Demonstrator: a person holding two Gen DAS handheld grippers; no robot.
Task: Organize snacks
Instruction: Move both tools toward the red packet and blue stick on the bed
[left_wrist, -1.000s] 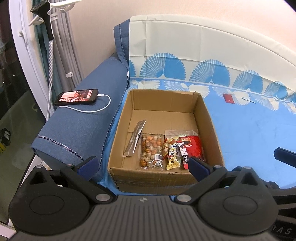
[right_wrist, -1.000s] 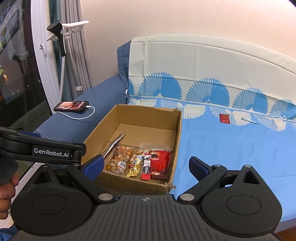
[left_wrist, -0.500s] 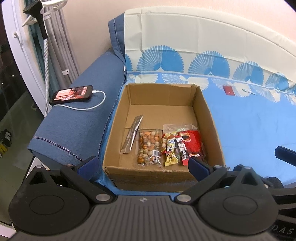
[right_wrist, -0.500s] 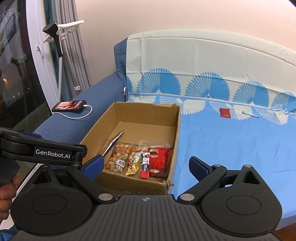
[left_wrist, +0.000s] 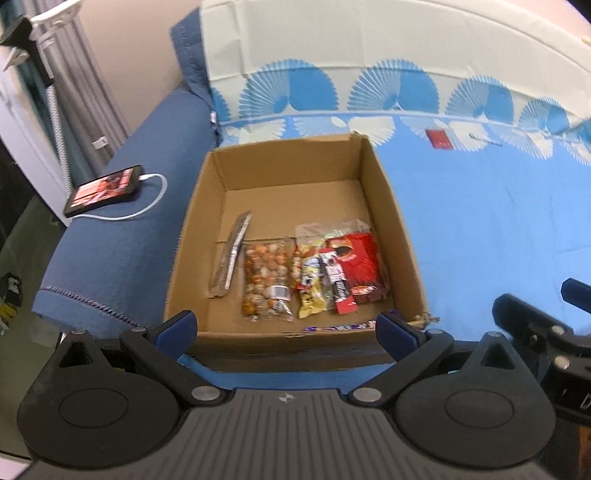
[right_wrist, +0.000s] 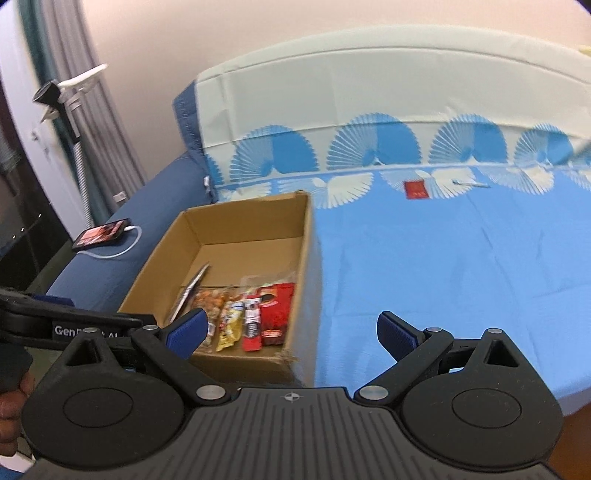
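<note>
Both claws hang released and empty near the cardboard box (left_wrist: 295, 173): left gripper (left_wrist: 286, 325), right gripper (right_wrist: 291, 328). Inside, left to right, lie a silver packet (left_wrist: 231, 258), a nut bag (left_wrist: 266, 280), a yellow snack (left_wrist: 314, 291) and a red pouch (left_wrist: 360, 258). Sorting looks nearly finished; next likely calls for reaching far right to the red packet (right_wrist: 415, 190) on the blue sheet (right_wrist: 443, 258). A purple wrapper (left_wrist: 336, 327) hides behind the near wall.

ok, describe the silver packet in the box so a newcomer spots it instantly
Find the open brown cardboard box on the blue fan-print bedsheet. Snacks lie in a row on its floor; the long thin silver foil packet is leftmost, beside the clear bag of mixed nuts. It is the only plain metallic, unprinted wrapper.
</note>
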